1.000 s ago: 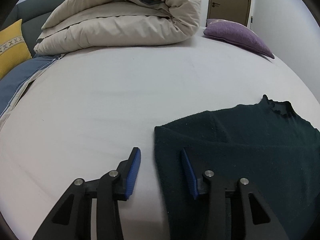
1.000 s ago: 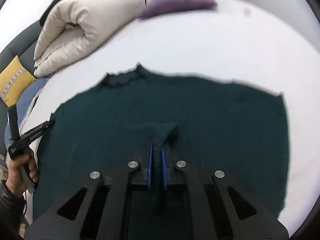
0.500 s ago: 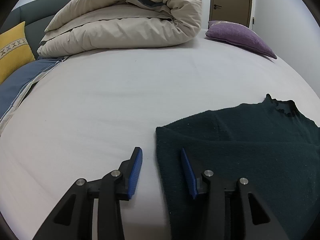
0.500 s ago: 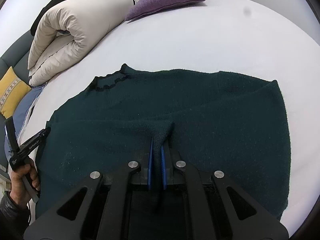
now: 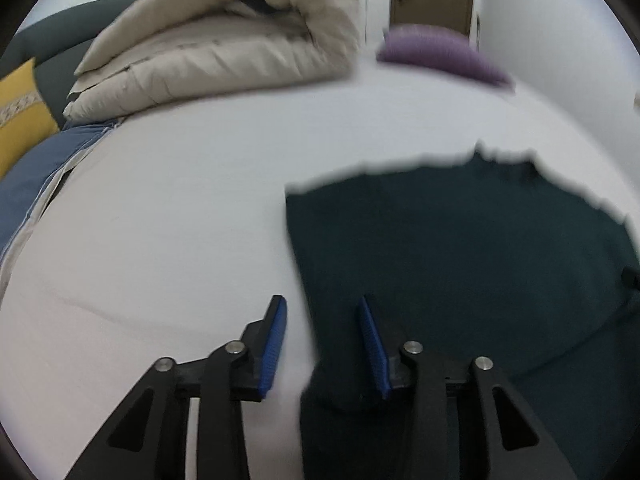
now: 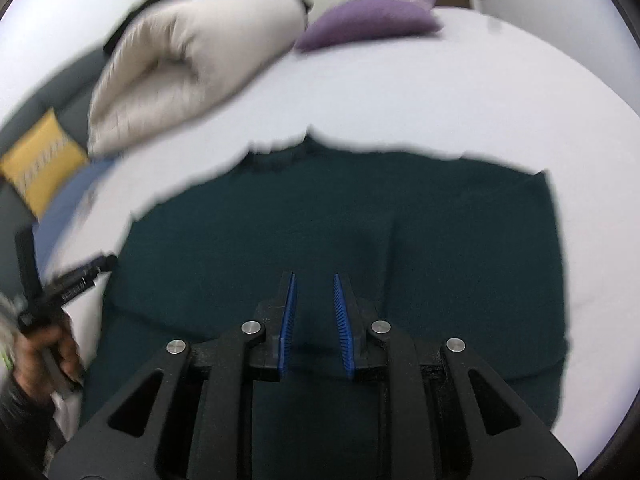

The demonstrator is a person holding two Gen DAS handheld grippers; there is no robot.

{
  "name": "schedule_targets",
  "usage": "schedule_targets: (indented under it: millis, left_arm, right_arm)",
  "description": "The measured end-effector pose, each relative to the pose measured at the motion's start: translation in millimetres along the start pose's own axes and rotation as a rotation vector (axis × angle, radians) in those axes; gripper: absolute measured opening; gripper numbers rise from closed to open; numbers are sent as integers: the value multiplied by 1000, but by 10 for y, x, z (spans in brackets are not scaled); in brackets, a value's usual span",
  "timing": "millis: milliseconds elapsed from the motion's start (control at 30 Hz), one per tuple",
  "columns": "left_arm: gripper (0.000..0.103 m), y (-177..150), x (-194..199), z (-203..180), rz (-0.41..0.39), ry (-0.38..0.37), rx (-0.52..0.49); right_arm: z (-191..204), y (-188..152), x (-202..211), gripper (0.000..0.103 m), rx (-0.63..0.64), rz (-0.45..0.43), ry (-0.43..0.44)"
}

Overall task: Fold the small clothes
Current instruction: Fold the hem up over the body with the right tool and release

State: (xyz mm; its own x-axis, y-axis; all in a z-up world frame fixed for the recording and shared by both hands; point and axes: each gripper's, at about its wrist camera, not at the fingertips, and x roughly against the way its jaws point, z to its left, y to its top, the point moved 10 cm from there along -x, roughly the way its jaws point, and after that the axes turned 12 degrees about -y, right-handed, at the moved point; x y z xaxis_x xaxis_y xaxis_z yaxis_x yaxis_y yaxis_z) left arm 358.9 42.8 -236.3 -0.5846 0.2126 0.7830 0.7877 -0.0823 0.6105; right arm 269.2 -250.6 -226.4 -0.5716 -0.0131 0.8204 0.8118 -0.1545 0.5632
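A dark green sweater [image 6: 340, 216] lies spread flat on a white bed [image 5: 180, 208]. The right tongs [image 6: 314, 278] hang parted over its near middle, gripping nothing. The left tongs [image 5: 320, 304] gape wide astride the sweater's left edge, empty. Beyond the sweater sit a rolled beige duvet [image 5: 224, 48] and purple cushion [image 6: 372, 16].

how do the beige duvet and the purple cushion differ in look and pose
The beige duvet is bulky and folded into a thick roll; the purple cushion is far smaller, one flat wedge. The duvet is pale and quilted, the cushion dark violet. The duvet sits left of the cushion. Both lie at the far end of the white bed, beyond the green sweater.
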Motion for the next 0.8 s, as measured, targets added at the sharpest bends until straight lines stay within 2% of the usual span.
schedule_targets:
  millis: [67, 100, 233, 300, 367, 467, 533, 600, 633, 700, 800]
  left_arm:
    - [44, -45, -54, 108, -7, 4, 37]
    - [43, -37, -53, 166, -11, 15, 50]
    - [44, -60, -38, 185, -27, 57, -4]
    - [52, -82, -18, 235, -41, 72, 7]
    - [55, -78, -9, 290, -48, 60, 40]
    - [55, -77, 150, 329, -65, 40, 83]
    - [55, -163, 336, 326, -77, 41, 119]
    - [59, -295, 578, 297, -90, 1, 146]
    - [63, -373, 687, 269, -91, -14, 151]
    - [75, -580, 978, 185, -94, -56, 153]
    - [78, -941, 1351, 46, -80, -159, 179]
  right_arm:
    - [-9, -132, -185, 16, 12, 50, -29]
    - [-24, -119, -166, 14, 0, 19, -26]
    - [-182, -145, -77, 12, -42, 18, -40]
    - [-284, -175, -52, 12, -60, 14, -71]
    - [-385, -243, -58, 12, -95, 2, -39]
    - [-486, -290, 50, 22, -144, 35, -46]
    - [-552, -340, 322, 30, -163, 7, -48]
    - [-637, -428, 660, 62, -182, -43, -46]
    - [-685, -494, 828, 67, -200, -66, -39]
    - [-786, -685, 1226, 71, -234, -115, -2]
    - [-912, -1091, 1641, 71, -235, -113, 19]
